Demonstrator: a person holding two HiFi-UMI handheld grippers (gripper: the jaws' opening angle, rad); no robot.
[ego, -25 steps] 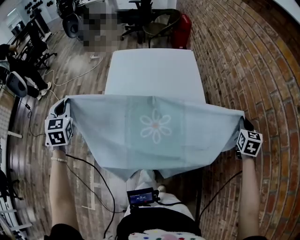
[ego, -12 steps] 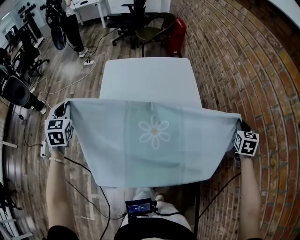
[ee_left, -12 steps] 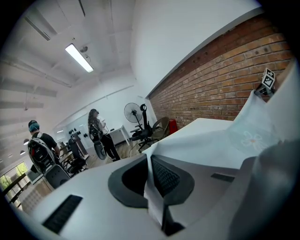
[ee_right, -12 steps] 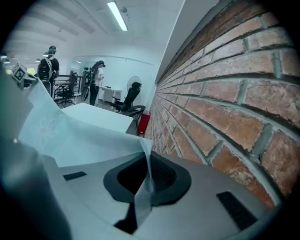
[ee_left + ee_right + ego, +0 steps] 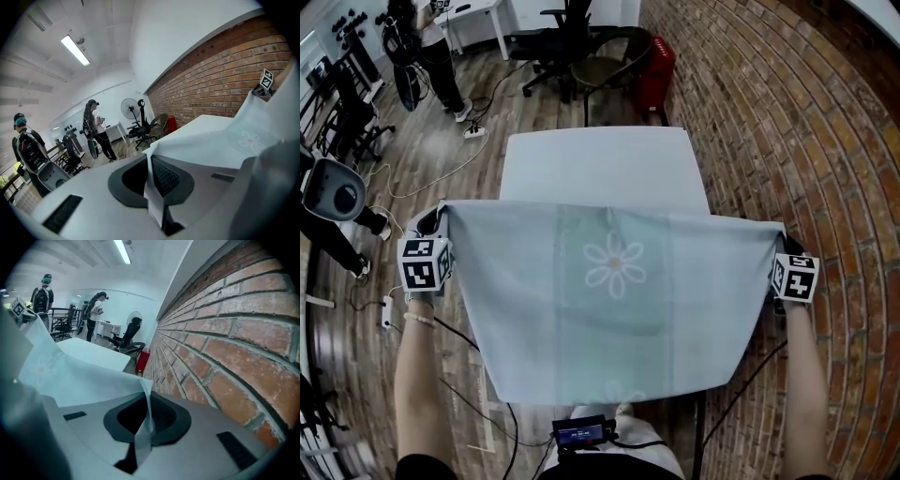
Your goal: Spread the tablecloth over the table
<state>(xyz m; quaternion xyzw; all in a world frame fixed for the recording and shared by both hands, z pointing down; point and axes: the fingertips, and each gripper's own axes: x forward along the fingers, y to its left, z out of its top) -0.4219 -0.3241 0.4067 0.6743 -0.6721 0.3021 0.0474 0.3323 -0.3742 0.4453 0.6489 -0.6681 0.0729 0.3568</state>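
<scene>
A pale blue tablecloth (image 5: pixel 609 300) with a daisy print hangs stretched in the air over the near end of the bare white desk (image 5: pixel 600 164). The left hand-held gripper (image 5: pixel 441 216) and the right hand-held gripper (image 5: pixel 780 244) each clamp tight on a top corner. A brick wall (image 5: pixel 787 112) runs along the desk's right side. Beyond lie wooden floor (image 5: pixel 441 141), office chairs (image 5: pixel 572 42) and a standing person (image 5: pixel 427 52).

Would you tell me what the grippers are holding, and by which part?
The tablecloth: left gripper and right gripper each have jaws shut on one corner of its far edge.
</scene>
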